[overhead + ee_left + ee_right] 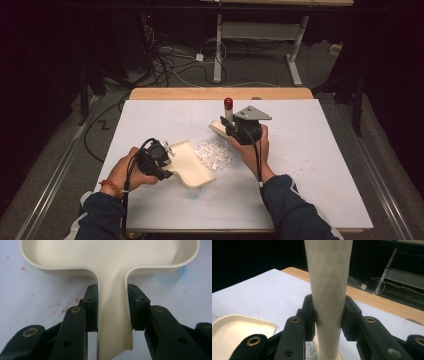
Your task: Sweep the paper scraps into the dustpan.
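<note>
We see the left gripper (111,315) clamped on the handle of a cream dustpan (110,255), pads pressing both sides of the narrow neck. From the high view the dustpan (192,162) lies flat on the white table (310,165), near the front-left, w/ its wide mouth toward a heap of white paper scraps (214,152) just beside its far edge. The tray part looks bare inside; we spot no scraps in it. The right gripper (328,315) is closed round the pale handle of a brush (328,277), held upright. In the high view the brush (224,120) stands behind the scraps, red cap on top, cream head low at the table; whether bristles touch the surface we can't tell. Faint red specks and a blue smudge mark the table near the dustpan.
</note>
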The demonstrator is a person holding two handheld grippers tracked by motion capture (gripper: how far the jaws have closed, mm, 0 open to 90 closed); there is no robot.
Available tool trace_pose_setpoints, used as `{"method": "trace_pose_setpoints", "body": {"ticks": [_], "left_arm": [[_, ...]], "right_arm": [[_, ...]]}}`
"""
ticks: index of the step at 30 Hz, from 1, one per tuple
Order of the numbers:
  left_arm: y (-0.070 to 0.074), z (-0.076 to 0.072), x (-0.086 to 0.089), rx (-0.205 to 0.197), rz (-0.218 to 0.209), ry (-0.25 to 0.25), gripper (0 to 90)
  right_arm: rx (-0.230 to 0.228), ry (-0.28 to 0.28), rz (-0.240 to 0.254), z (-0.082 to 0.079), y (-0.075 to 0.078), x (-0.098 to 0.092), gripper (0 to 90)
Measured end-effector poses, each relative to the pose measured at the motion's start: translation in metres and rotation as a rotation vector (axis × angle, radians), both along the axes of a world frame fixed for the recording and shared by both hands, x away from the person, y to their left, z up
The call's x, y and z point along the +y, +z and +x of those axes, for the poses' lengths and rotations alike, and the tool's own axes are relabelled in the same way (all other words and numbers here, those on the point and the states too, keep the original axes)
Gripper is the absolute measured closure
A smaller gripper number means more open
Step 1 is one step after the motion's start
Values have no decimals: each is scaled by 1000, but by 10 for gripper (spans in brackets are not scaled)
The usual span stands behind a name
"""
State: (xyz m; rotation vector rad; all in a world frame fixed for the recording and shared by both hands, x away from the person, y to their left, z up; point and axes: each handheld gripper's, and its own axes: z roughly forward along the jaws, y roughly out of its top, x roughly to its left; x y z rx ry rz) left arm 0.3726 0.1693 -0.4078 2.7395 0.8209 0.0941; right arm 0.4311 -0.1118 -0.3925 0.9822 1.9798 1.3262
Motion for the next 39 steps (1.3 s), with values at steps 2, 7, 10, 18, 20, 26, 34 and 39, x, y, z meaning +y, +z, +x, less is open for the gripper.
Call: {"method": "trace_pose_setpoints", "body": {"ticks": [2,7,10,18,20,26,34,39], "left_arm": [[0,3,-4,7,4,-7,633],[1,9,-14,13,7,-21,633],[-1,11,-18,20,0,-24,633],[-2,15,-26,25,-8,-26,632],[-2,14,-26,26,-11,-23,632],[-4,14,-26,27,-13,-20,632],[-6,13,-27,28,-16,-14,632],[-10,14,-27,32,-20,-11,632]], "right_arm": [[3,-2,12,-1,1,-1,701],[7,2,33,-1,0,1,700],[11,3,47,-3,-1,3,699],[34,24,104,-8,-2,7,698],[37,43,122,-12,-3,10,696],[54,75,148,-19,-2,15,700],[55,118,169,-30,1,26,707],[50,151,184,-34,7,29,709]]}}
